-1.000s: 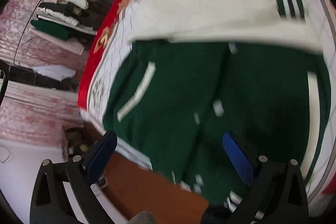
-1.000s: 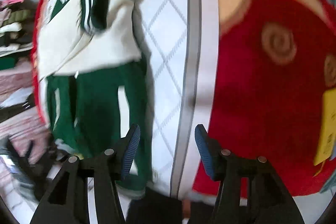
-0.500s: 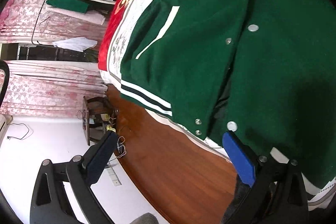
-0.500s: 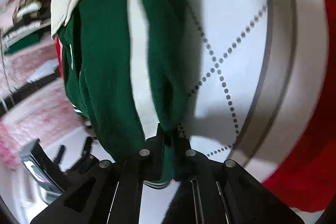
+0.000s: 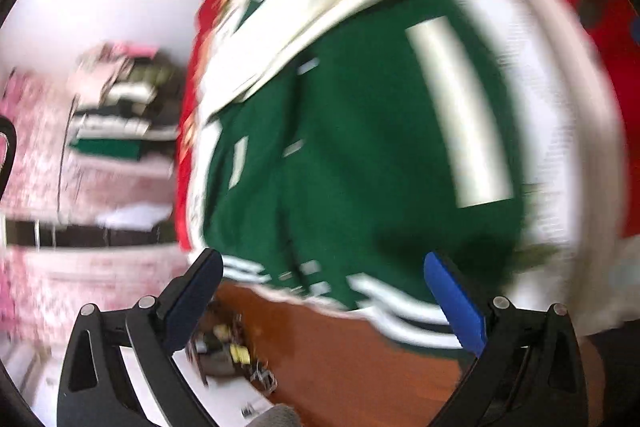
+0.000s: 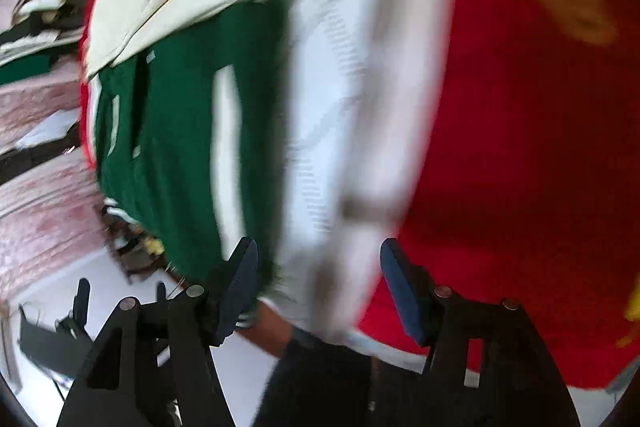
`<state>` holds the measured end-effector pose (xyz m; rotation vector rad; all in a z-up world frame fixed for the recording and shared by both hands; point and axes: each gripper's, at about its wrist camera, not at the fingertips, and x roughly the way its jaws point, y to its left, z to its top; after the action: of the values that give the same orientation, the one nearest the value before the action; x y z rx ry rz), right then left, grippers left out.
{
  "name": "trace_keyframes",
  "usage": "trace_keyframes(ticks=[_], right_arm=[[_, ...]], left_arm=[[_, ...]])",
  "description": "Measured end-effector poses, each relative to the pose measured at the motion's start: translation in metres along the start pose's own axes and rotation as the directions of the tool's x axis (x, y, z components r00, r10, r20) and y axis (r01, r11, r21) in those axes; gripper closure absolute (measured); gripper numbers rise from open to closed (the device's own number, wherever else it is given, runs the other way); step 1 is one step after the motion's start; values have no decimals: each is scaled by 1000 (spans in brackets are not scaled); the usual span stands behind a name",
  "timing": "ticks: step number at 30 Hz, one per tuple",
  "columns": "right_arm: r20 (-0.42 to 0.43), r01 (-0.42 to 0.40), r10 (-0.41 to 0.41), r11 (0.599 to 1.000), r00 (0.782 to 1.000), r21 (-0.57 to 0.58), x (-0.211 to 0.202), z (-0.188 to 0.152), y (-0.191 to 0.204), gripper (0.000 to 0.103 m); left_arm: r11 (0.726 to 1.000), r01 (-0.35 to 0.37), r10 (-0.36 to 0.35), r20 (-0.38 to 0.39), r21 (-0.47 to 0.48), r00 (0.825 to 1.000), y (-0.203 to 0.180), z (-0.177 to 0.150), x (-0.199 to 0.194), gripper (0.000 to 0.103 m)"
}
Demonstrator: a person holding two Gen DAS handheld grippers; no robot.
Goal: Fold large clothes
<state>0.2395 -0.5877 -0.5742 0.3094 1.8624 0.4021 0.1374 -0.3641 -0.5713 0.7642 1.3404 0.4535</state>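
A green varsity jacket (image 5: 360, 155) with cream sleeves and white pocket stripes lies on the bed, its striped hem hanging at the bed's near edge. It also shows in the right wrist view (image 6: 180, 131). Both views are motion-blurred. My left gripper (image 5: 324, 295) is open and empty, just in front of the jacket's hem. My right gripper (image 6: 320, 283) is open and empty, above the white quilted bedcover (image 6: 332, 99) beside the jacket's right edge.
A red patterned blanket (image 6: 520, 147) covers the bed to the right. The brown wooden bed frame (image 5: 360, 355) runs below the hem. A pile of folded clothes (image 5: 120, 107) sits at the back left, before pink curtains (image 5: 36, 147).
My right gripper was shut on the jacket's side edge half a second ago; it has let go, opened and pulled back. My left gripper stayed open and drew back from the jacket.
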Motion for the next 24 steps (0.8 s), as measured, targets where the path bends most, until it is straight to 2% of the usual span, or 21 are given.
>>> trace_keyframes(ticks=[2, 4, 6, 8, 12, 14, 16, 19, 20, 22, 24], right_arm=[[23, 19, -21, 998, 1000, 57, -14, -3, -26, 37], [41, 35, -39, 994, 998, 101, -10, -1, -28, 37], [56, 44, -52, 988, 997, 145, -21, -4, -55, 37], [74, 39, -52, 985, 996, 168, -23, 0, -60, 37], [94, 24, -41, 984, 995, 177, -19, 10, -50, 37], [105, 4, -23, 984, 994, 178, -19, 12, -48, 37], [109, -2, -17, 985, 994, 172, -17, 19, -46, 37], [108, -11, -9, 982, 994, 191, -14, 22, -42, 37], [106, -15, -6, 981, 994, 194, -13, 22, -40, 37], [108, -17, -4, 981, 994, 192, -10, 22, -35, 37], [106, -19, -1, 982, 994, 188, -8, 22, -33, 37]], left_arm=[[999, -24, 24, 12, 38, 1000, -29, 7, -1, 0], [998, -52, 53, -10, 47, 999, -50, 13, 9, 0], [994, -91, 94, -48, 61, 994, -68, 19, 28, 0], [992, -113, 117, -70, 51, 991, -74, 25, 43, 0], [996, -87, 85, -131, -14, 988, -62, 31, 46, 0], [999, -42, 39, -97, -34, 994, -60, 31, 28, 0], [1000, -18, 17, -67, -8, 998, -71, 31, 16, 0], [998, -58, 60, -77, 24, 995, -77, 31, 29, 0], [998, -58, 58, -93, 5, 994, -72, 32, 38, 0], [998, -15, 9, -113, -55, 994, -58, 35, 47, 0], [998, -21, 13, -110, -67, 994, -53, 36, 51, 0]])
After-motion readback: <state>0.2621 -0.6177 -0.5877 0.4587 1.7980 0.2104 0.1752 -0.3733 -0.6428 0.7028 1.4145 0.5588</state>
